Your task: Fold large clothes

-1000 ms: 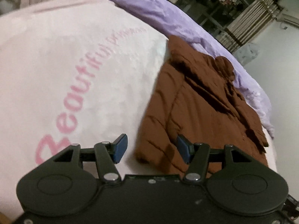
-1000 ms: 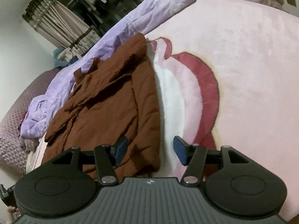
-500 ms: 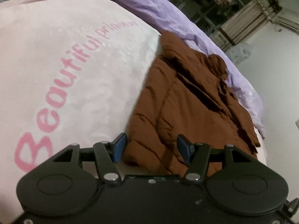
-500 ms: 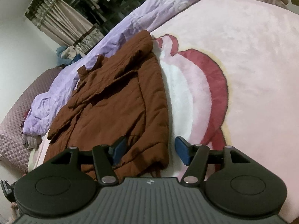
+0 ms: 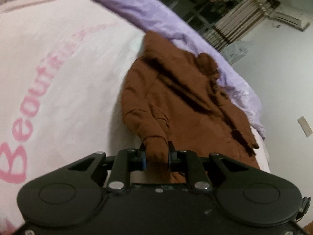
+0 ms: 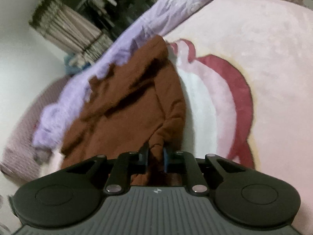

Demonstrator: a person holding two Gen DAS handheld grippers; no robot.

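Note:
A brown padded jacket lies on a pink blanket on the bed; it also shows in the right wrist view. My left gripper is shut on the jacket's near hem corner, which bunches up between the blue pads. My right gripper is shut on the other near hem corner, next to the blanket's red and white figure. Both pinched corners are lifted a little off the blanket. The rest of the jacket lies flat, its far end against the purple quilt.
A purple quilt runs along the far side of the bed, also in the right wrist view. Curtains and dark shelving stand behind it. A white wall is beyond the bed's end.
Both grippers moved forward onto the jacket's near hem and closed from open onto its two corners. The hem now bunches and rises between the pads.

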